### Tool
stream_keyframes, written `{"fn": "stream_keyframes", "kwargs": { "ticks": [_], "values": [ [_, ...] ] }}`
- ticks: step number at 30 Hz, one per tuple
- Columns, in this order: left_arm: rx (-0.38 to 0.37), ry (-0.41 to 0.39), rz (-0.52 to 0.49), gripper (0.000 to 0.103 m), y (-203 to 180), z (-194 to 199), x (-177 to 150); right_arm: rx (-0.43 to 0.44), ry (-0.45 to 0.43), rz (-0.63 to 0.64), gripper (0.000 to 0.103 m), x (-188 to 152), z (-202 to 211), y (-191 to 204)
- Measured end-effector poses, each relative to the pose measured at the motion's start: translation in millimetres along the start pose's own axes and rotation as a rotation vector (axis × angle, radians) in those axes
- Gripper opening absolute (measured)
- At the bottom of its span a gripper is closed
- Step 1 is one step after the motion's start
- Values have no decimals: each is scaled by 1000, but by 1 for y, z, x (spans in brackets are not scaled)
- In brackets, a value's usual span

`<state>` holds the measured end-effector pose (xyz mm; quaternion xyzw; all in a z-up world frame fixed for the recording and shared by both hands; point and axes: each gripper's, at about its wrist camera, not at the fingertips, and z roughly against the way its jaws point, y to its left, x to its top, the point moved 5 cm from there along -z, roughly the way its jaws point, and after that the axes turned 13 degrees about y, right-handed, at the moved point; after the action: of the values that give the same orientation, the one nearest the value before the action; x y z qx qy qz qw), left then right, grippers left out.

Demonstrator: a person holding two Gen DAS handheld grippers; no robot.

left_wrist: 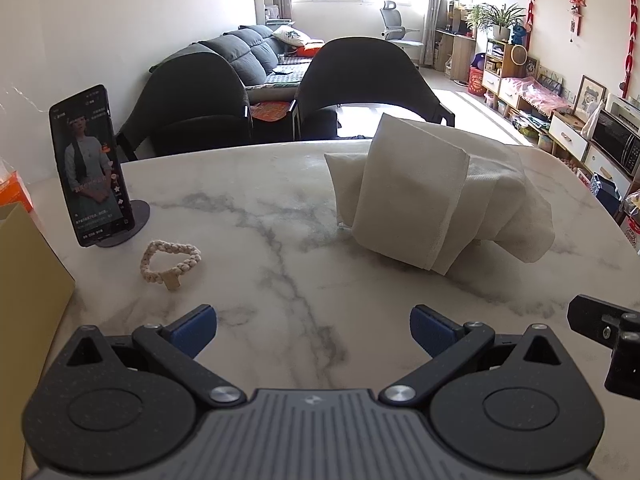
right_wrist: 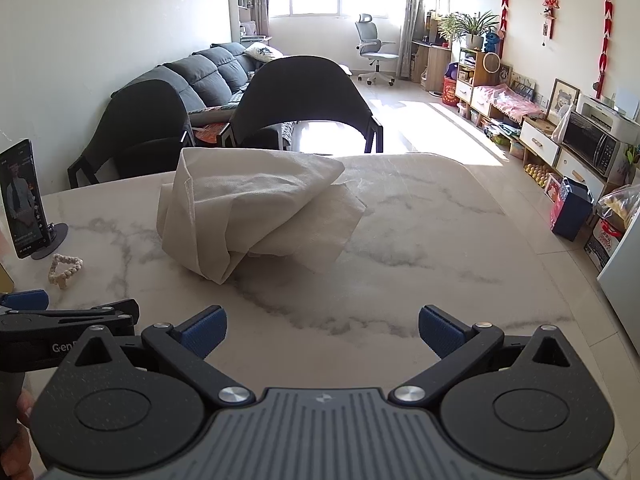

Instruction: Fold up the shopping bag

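My left gripper [left_wrist: 313, 331] hangs low over the near edge of the marble bench [left_wrist: 260, 240], its blue-padded fingers [left_wrist: 195, 328] spread wide with nothing between them. My right gripper [right_wrist: 322, 332] sits just beside it, its fingers equally far apart and holding nothing; in the right wrist view the left tool's black body pokes in at the lower left, and part of my hand [right_wrist: 16, 432] shows beneath it.

The shopping bag [left_wrist: 432, 200] lies ahead of both grippers, well apart from either, toward the middle of the bench. It is a pale, off-white fabric bag, crumpled into a loose heap rather than flat. From the left wrist a stitched panel stands up in front like a flap, with the rest of the cloth slumping down to the right behind it. From the right wrist the bag [right_wrist: 248, 216] looks like a rumpled mound with a seamed edge on its left and a flatter layer sticking out underneath on the right. I cannot make out its handles in this tangle; they may be tucked under the folds.

To the left on the bench, a phone [left_wrist: 90, 166] stands upright on a round stand with its screen lit, and a small braided rope loop [left_wrist: 170, 258] lies near it. Two dark chairs [left_wrist: 360, 84] stand at the far side.
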<state>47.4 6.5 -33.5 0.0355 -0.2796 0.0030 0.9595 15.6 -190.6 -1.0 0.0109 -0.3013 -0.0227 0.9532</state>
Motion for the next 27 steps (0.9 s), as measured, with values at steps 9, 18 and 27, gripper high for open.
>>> {"fn": "stream_keyframes", "kwargs": {
  "ticks": [9, 18, 27],
  "values": [
    [11, 8, -20, 103, -5, -7, 8, -10, 5, 17, 102, 9, -8, -2],
    [20, 21, -22, 103, -9, -16, 17, -26, 14, 39, 102, 17, -19, -2],
    [22, 33, -19, 103, -11, -24, 25, -29, 12, 39, 102, 24, -27, -6]
  ]
}}
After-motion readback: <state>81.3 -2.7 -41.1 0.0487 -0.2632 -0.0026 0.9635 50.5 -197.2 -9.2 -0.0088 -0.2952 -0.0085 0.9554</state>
